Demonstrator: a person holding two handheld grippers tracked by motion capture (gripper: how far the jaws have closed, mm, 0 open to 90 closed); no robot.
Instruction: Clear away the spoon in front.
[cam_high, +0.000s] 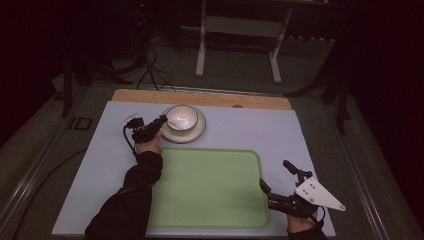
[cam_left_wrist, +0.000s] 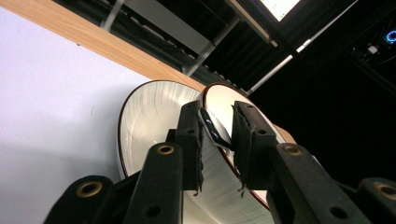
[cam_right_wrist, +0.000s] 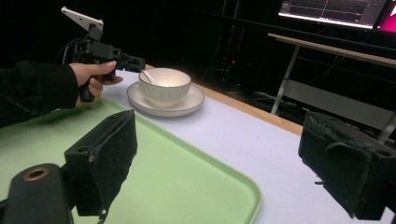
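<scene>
The left gripper (cam_high: 161, 121) had its jaws closed on the handle of a spoon (cam_left_wrist: 215, 131) resting in the bowl (cam_high: 181, 118), which stood on a saucer (cam_high: 196, 134) beyond the green tray (cam_high: 210, 187) on the table (cam_high: 260, 127). The right gripper (cam_high: 274, 181) hovered near the tray's corner, jaws wide apart and empty. A slow, straight lift would likely keep the bowl steady. No legible writing was visible.

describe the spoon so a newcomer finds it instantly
Start at the green tray on the pale mat; just beyond its far left corner a white bowl sits on a saucer. The spoon leans over the bowl's rim, its handle between the left tool's jaws: the only slim, shiny piece there.
</scene>
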